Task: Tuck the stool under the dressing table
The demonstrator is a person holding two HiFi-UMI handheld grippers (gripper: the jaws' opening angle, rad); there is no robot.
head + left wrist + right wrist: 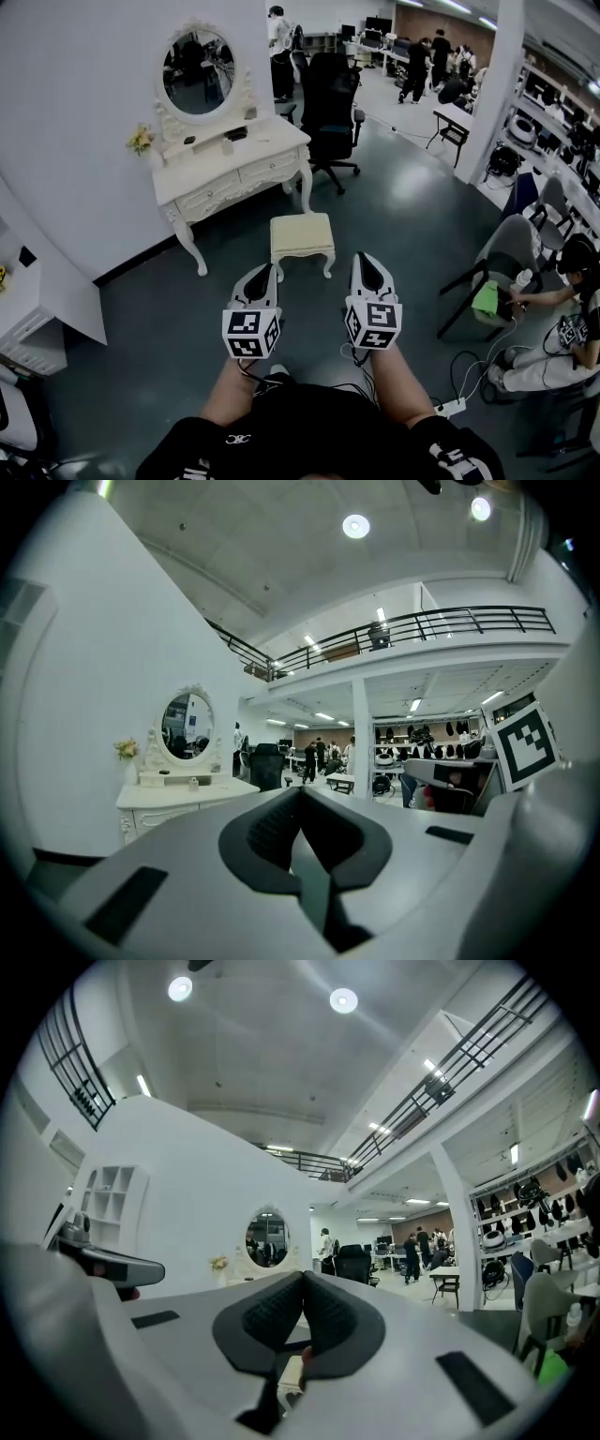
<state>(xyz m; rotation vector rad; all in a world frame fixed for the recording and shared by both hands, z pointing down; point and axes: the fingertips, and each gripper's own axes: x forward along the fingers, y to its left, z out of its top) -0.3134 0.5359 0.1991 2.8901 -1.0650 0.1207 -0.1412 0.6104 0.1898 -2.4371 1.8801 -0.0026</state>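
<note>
A cream padded stool (302,236) stands on the dark floor just in front of the white dressing table (230,164) with its oval mirror (198,71), outside the table's leg space. My left gripper (262,272) and right gripper (368,261) are held side by side on the near side of the stool, both shut and holding nothing, apart from the stool. In the left gripper view the shut left gripper (300,797) points past the dressing table (183,794). In the right gripper view a bit of the stool (291,1377) shows below the shut right gripper (303,1281).
A black office chair (330,103) stands right of the dressing table. A grey chair (497,267) with a green cloth, a seated person (574,323) and floor cables with a power strip (451,406) are at the right. A white cabinet (33,314) is at the left.
</note>
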